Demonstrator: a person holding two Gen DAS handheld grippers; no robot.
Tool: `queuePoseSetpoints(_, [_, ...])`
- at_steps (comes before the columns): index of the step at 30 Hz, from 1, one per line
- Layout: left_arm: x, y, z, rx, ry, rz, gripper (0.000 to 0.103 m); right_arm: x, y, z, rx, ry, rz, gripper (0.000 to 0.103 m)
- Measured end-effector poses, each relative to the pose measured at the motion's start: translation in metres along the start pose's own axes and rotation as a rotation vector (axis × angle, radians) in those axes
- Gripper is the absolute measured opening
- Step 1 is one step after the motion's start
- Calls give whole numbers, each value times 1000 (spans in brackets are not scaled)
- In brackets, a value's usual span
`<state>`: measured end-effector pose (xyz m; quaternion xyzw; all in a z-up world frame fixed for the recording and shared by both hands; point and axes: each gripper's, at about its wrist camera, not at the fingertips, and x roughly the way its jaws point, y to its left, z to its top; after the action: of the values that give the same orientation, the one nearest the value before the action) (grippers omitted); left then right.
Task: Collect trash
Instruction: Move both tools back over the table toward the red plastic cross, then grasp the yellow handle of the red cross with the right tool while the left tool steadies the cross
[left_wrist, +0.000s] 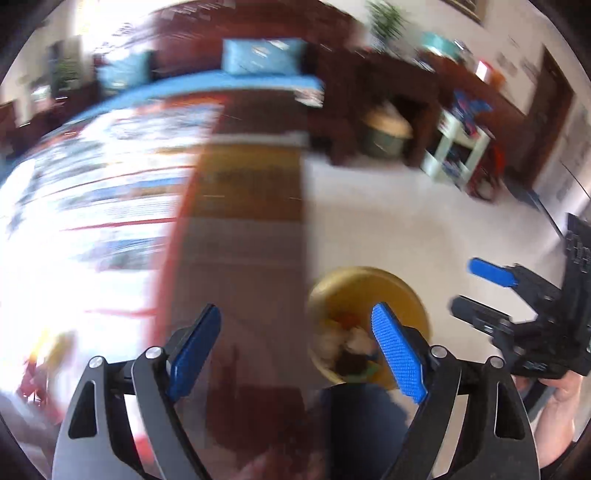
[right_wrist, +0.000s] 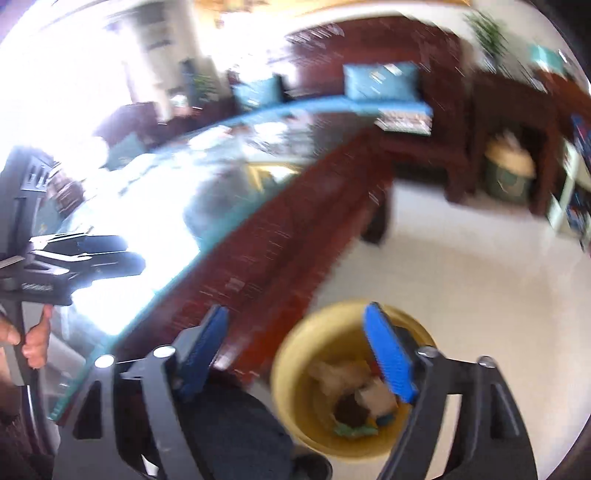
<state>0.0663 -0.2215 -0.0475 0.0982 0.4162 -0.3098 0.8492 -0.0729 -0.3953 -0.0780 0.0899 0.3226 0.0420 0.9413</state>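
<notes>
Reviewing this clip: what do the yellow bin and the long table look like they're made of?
Yellow bin: probably plastic, judging by its uniform matte colour and smooth round wall, though blur leaves this open. Table: dark reddish wood with a glossy finish; a shiny sheet with a bluish-green edge, likely glass, covers the top and throws back strong window glare.

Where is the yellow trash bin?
The yellow bin sits on the pale floor beside the dark wooden table, low in both views, partly behind each open claw's right finger.
</notes>
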Motion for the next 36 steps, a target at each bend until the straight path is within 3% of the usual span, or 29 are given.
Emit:
queuePoseSetpoints(4, [-54,51,-21,-85,-91,128,92,10,69,20,-101,-13,157,82])
queuePoseSetpoints(8, [-96,101,-42,-151,-153,254,94,30,138,37,-253,2,226,82])
queuePoseSetpoints(14, [-118,155,-64,-232,-148,302,94,63,225,52,-452,34,308,79])
queuePoseSetpoints(21, [-108,196,-77,-202,-122,381,94,110,262,70,-488,107,341,79])
queuePoseSetpoints(27, [-92,216,-78,-148,-108,318,94,146,265,73,-564,174,357,79])
queuePoseSetpoints(33, [-78,226,-76,-94,-82,230,93,176,269,80,-585,242,445,76])
queuePoseSetpoints(36, [-69,228,-74,-65,-52,207,83,189,275,81,-641,269,450,75])
